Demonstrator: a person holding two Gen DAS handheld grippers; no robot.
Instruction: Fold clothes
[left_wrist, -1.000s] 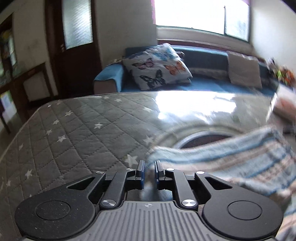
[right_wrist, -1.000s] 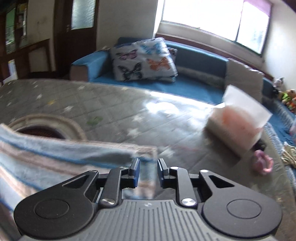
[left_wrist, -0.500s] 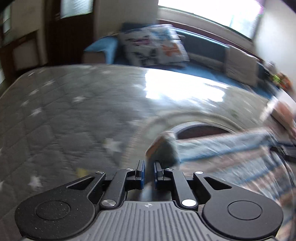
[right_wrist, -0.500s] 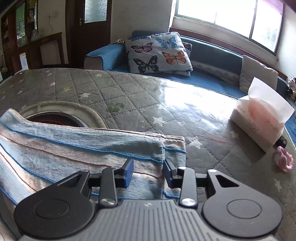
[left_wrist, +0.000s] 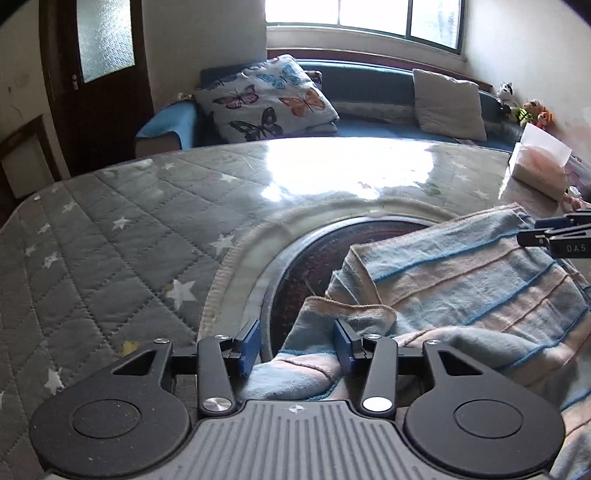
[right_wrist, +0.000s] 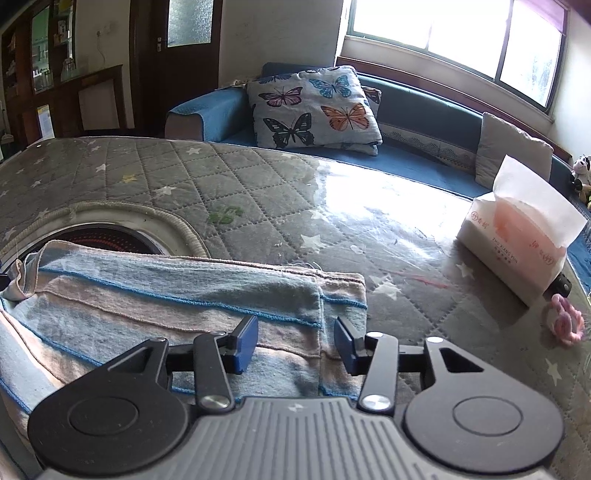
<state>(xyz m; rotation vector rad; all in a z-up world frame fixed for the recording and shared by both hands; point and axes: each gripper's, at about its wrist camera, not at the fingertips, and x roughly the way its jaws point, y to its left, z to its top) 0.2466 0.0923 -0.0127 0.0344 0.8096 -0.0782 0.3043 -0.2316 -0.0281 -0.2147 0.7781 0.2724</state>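
Two black grippers with blue rubber-faced pads work over a striped cloth (right_wrist: 166, 314) lying on a round table. The left gripper (left_wrist: 297, 341) has its jaws spread wide, with a rumpled corner of the cloth rising between them but not pinched. The right gripper (right_wrist: 295, 341) likewise stands with its jaws spread apart, above the folded edge of the cloth and gripping nothing. The cloth is a soft, slightly fuzzy weave in pale blue and pinkish-beige bands separated by thin bright-blue lines; its hems are frayed, and one layer is doubled over another so that two offset edges show near the right gripper. The cloth partly covers a dark circular opening (left_wrist: 332, 254) in the middle of the table, ringed by a pale corded border (right_wrist: 173, 225). Around that opening spreads a grey quilted table cover (left_wrist: 110, 236), stitched in diamonds, printed with white stars and overlaid with a glossy clear sheet that reflects the window. Right of the opening, near the table edge, stands a soft rectangular tissue pack (right_wrist: 517, 251) with a white sheet protruding. Just beside it lies a small pink looped object (right_wrist: 567, 323). Beyond the table, a blue sofa (right_wrist: 424, 110) carries a plump butterfly-print pillow (right_wrist: 314, 107).
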